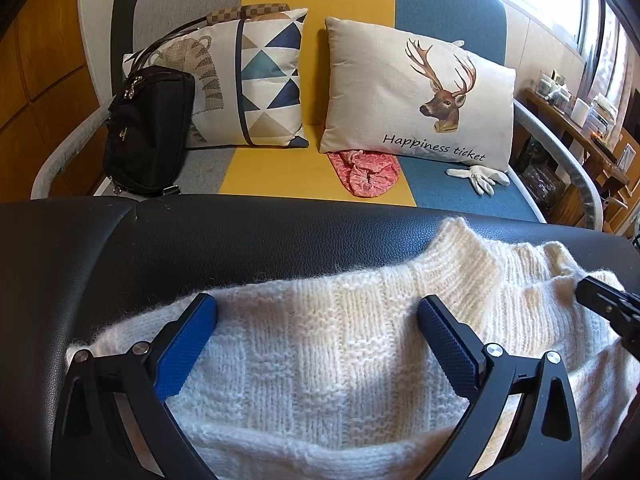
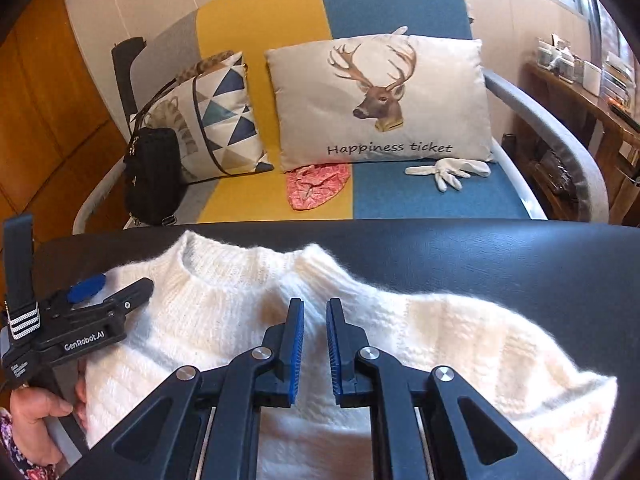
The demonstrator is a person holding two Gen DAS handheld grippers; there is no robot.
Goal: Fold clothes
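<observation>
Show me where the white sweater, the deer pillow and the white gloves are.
white sweater [image 2: 248,320]: right wrist view, on the knit just below the collar.
deer pillow [image 1: 420,92]: left wrist view, on the printed deer's head.
white gloves [image 2: 448,174]: right wrist view, on the palm, lying on the blue seat.

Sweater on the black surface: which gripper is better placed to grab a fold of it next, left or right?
Left, probably. The left gripper is wide open with the white sweater between its fingers, below the collar. The right gripper has its jaws nearly together with no knit pinched, so it must open first.
</observation>
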